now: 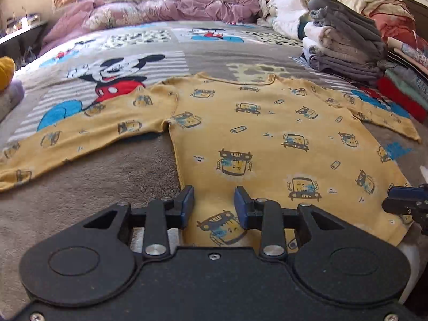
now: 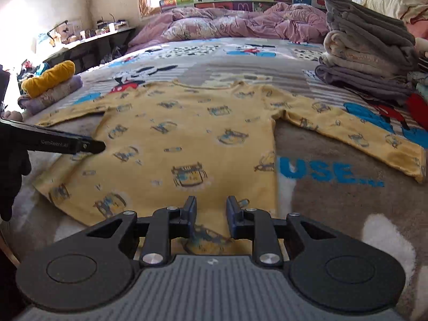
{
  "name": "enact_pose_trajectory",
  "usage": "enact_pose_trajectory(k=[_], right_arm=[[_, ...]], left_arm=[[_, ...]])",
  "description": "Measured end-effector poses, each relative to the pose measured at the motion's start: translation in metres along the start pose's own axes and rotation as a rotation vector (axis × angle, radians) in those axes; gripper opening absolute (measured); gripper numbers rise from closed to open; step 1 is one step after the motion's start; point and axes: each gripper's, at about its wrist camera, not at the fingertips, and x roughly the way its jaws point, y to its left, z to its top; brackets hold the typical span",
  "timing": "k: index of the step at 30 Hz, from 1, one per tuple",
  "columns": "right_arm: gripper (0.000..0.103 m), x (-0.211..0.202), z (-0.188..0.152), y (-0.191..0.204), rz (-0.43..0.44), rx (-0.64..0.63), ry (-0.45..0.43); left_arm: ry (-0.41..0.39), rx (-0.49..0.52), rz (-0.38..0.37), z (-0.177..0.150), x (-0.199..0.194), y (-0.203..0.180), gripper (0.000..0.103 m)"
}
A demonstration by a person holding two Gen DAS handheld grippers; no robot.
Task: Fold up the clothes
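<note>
A yellow car-print long-sleeved shirt (image 1: pixel 256 139) lies flat on the Mickey Mouse blanket (image 1: pixel 112 80), neckline toward the far headboard, hem nearest, sleeves spread left and right. Both grippers hover over the hem: the left gripper (image 1: pixel 214 203) near its left corner, the right gripper (image 2: pixel 211 214) toward the right; each has its fingers apart, gripping nothing. Folded towels (image 2: pixel 366 53) are stacked far right.

A: Where was there room?
B: The bedspread (image 1: pixel 112 165) lay bare near left of the shirt (image 1: pixel 267 133), and far beyond its collar.
A: What blocked?
B: Folded stacks (image 1: pixel 345 45) walled the right; a yellow roll (image 2: pixel 49 77) sat left; a quilt (image 1: pixel 171 5) closed the far end.
</note>
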Motion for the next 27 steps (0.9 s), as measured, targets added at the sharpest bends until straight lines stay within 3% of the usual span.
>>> enact_pose_trajectory(k=[3,6,10,13,15,18,21,27], right_arm=[[0.026,-0.021,-0.021,-0.001,0.004,-0.003,-0.07],[0.028,-0.024,-0.034,0.002,-0.019,-0.031,-0.048],[0.031,-0.042,-0.03,0.002,0.045,-0.003,-0.027],[0.031,-0.057,-0.034,-0.003,0.044,0.035,-0.099],[0.032,-0.064,-0.031,-0.011,0.053,0.085,-0.155],[0.039,-0.067,-0.023,-0.037,0.05,0.192,-0.221],[0.043,-0.063,-0.023,-0.071,0.021,0.332,-0.225],[0.048,-0.059,-0.027,-0.137,-0.04,0.615,-0.283]], left_arm=[[-0.073,0.011,0.044,-0.011,-0.031,-0.016,0.037],[-0.015,0.004,0.045,-0.029,-0.032,-0.033,0.053],[-0.01,0.046,0.082,-0.039,-0.045,-0.055,0.053],[-0.031,-0.063,0.05,-0.043,-0.054,-0.052,0.053],[-0.045,-0.142,0.026,-0.045,-0.059,-0.05,0.055],[-0.093,-0.183,0.022,-0.042,-0.066,-0.051,0.055],[-0.132,-0.219,0.002,-0.037,-0.068,-0.054,0.055],[-0.086,-0.2,-0.029,-0.036,-0.051,-0.076,0.055]])
